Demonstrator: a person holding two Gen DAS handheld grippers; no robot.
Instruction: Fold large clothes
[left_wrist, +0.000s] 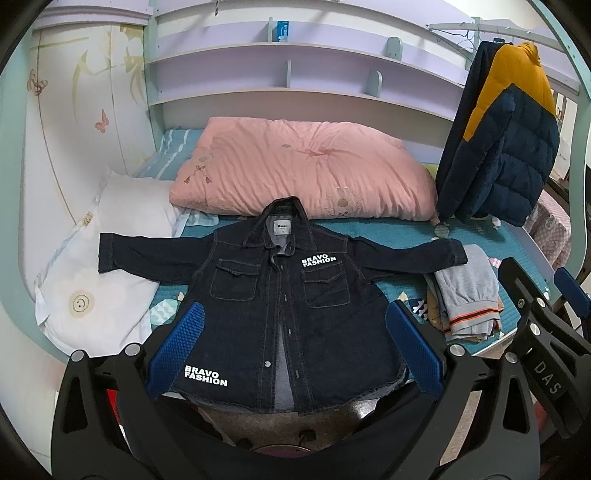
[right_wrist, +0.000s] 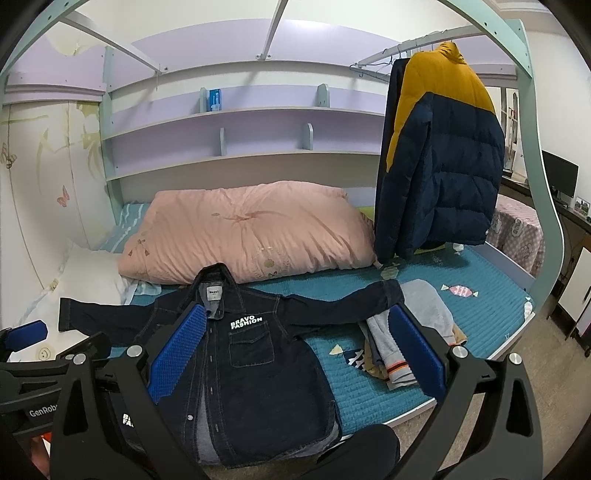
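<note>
A dark denim jacket (left_wrist: 280, 306) with white "BRAVO FASHION" lettering lies flat, front up, on the teal bed cover (left_wrist: 402, 295), both sleeves spread sideways and its hem at the bed's near edge. My left gripper (left_wrist: 295, 347) hovers open over the jacket's lower half, its blue fingers (left_wrist: 177, 347) straddling the hem with nothing held. In the right wrist view the same jacket (right_wrist: 258, 362) lies below my right gripper (right_wrist: 295, 350), which is open above the jacket's right side and sleeve. The right gripper also shows at the right edge of the left wrist view, and the left gripper shows at the left edge of the right wrist view.
A folded pink quilt (left_wrist: 303, 170) lies behind the jacket's collar. A white pillow (left_wrist: 99, 280) sits under the left sleeve. Folded grey and tan clothes (left_wrist: 465, 295) are stacked at the right sleeve end. A navy-and-yellow puffer coat (left_wrist: 506, 147) hangs at right. Shelves (left_wrist: 258, 70) line the back wall.
</note>
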